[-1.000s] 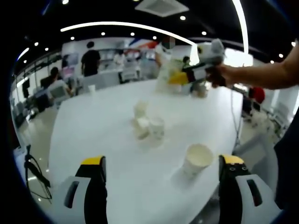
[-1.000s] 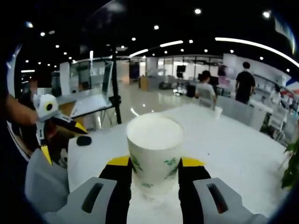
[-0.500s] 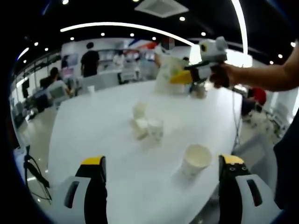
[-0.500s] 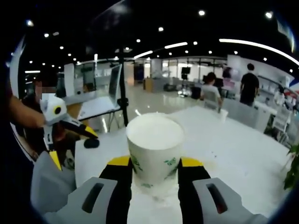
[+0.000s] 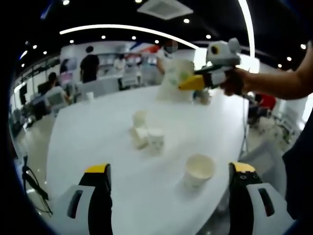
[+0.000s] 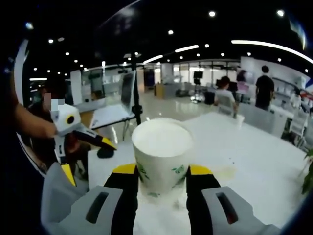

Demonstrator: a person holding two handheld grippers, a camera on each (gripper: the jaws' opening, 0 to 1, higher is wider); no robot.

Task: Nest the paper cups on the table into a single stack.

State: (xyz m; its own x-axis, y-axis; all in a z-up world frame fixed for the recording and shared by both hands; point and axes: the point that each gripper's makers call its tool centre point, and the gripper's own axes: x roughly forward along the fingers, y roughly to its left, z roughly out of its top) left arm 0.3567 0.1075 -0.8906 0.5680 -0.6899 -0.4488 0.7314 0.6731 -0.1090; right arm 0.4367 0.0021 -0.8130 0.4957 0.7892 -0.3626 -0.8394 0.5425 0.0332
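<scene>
The right gripper (image 6: pixel 161 183) is carrying one paper cup (image 6: pixel 162 154), jaws clamped on its sides, held up over the worktop (image 5: pixel 98 147). It probably needs lowering into another cup. The left gripper (image 5: pixel 168 196) is hovering with jaws wide apart near a lone cup (image 5: pixel 198 170); three more cups (image 5: pixel 144 132) are sitting mid-worktop.

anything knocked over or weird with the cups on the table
One cup in the small cluster mid-table seems to lie on its side between two upright cups, though it is blurry. The near cup stands upright alone by the table edge. The right tongs hold a cup upright; no spill shows.
</scene>
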